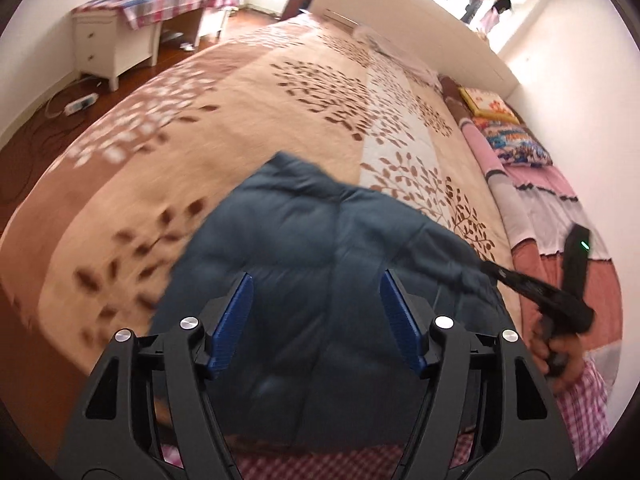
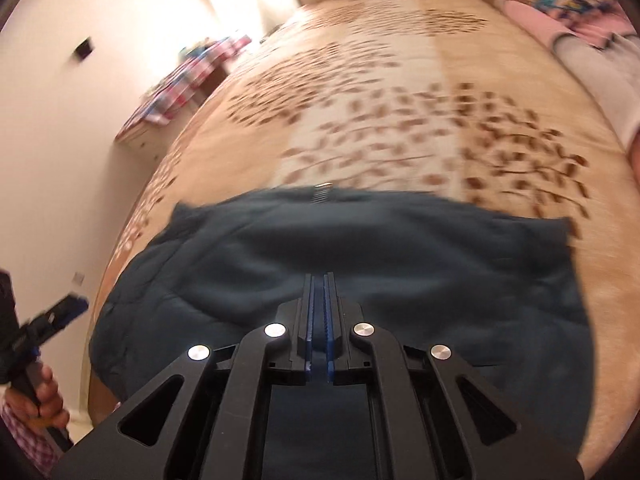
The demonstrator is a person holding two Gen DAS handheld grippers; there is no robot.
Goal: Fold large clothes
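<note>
Leaf-print bedspread (image 1: 248, 128) fills my view, white desk (image 1: 116, 46) far behind. Dark blue padded jacket (image 1: 320, 264) spread ahead of both jaws. Left gripper (image 1: 316, 316) jaws wide apart, holding nothing. Right gripper (image 2: 319, 312) jaws pressed together over jacket; can't tell whether cloth pinched.

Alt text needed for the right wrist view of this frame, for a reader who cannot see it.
The right gripper, jaws closed, is over a dark blue padded jacket lying on a beige bedspread with brown leaf print. At the left edge, a hand holds the left gripper. The image is motion-blurred.
</note>
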